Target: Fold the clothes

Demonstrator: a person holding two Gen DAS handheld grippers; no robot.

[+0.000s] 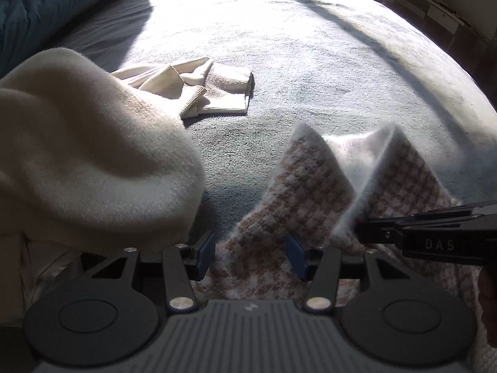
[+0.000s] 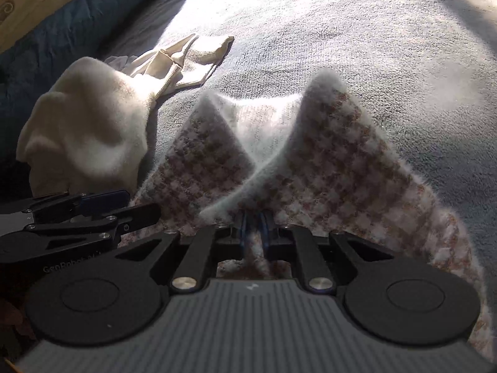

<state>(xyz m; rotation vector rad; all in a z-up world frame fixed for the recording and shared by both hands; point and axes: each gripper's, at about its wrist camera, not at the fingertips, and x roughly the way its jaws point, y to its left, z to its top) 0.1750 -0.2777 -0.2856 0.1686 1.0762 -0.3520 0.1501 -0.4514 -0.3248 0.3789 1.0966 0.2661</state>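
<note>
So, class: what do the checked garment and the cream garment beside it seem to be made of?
Checked garment: looks like brushed wool-type knit, with a woven-in brown-and-white check and a fuzzy halo along its edges. Cream garment: probably soft fleece or knit, matte with a short nap.

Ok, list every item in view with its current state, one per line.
Right claw: shut on the checked garment.
Left claw: open, checked cloth between its pads, not pinched.
Checked garment: bunched into two raised peaks.
Cream fleece: heaped, unfolded.
Beige ribbed garment: crumpled flat on the bed.
Bed cover: spread out, partly sunlit.
</note>
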